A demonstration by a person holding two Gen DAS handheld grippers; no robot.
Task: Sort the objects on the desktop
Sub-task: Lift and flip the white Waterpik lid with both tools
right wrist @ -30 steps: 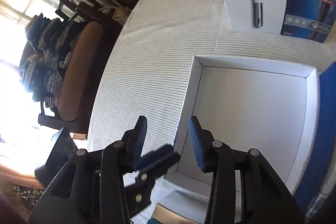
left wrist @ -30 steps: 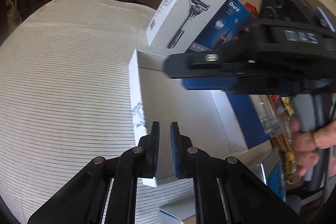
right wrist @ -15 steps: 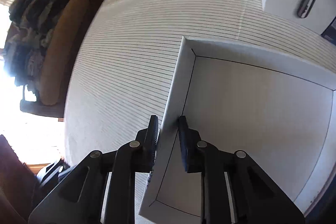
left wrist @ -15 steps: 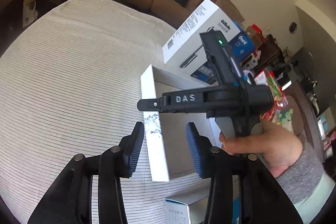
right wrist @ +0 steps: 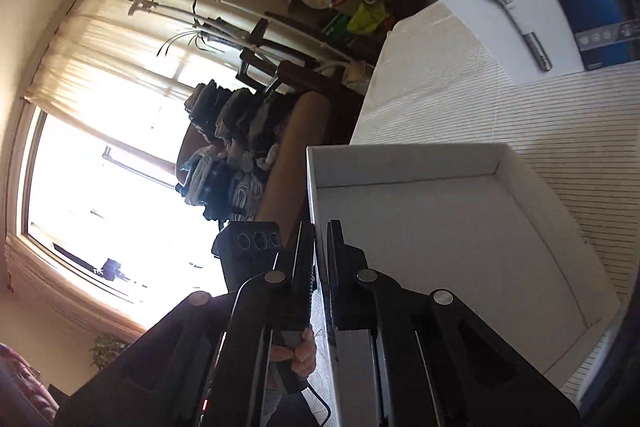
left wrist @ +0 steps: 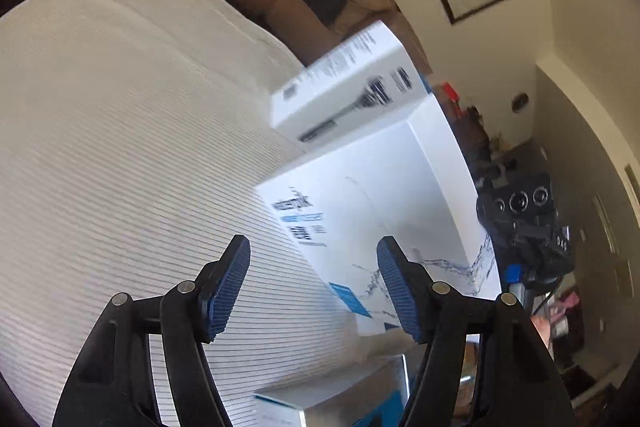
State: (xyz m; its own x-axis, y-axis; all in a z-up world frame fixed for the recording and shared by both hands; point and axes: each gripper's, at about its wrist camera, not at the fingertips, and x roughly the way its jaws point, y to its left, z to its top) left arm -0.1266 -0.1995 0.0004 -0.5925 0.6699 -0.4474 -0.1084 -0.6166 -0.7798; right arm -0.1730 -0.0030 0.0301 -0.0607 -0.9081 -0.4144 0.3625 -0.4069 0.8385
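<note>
Our right gripper (right wrist: 321,259) has its fingers clamped on the side wall of the white box lid (right wrist: 460,227), which is lifted and tilted above the striped desk (right wrist: 520,115). Our left gripper (left wrist: 314,283) hangs beside it with fingers wide apart, holding nothing. The razor box (left wrist: 352,87) stands behind the lid.
</note>
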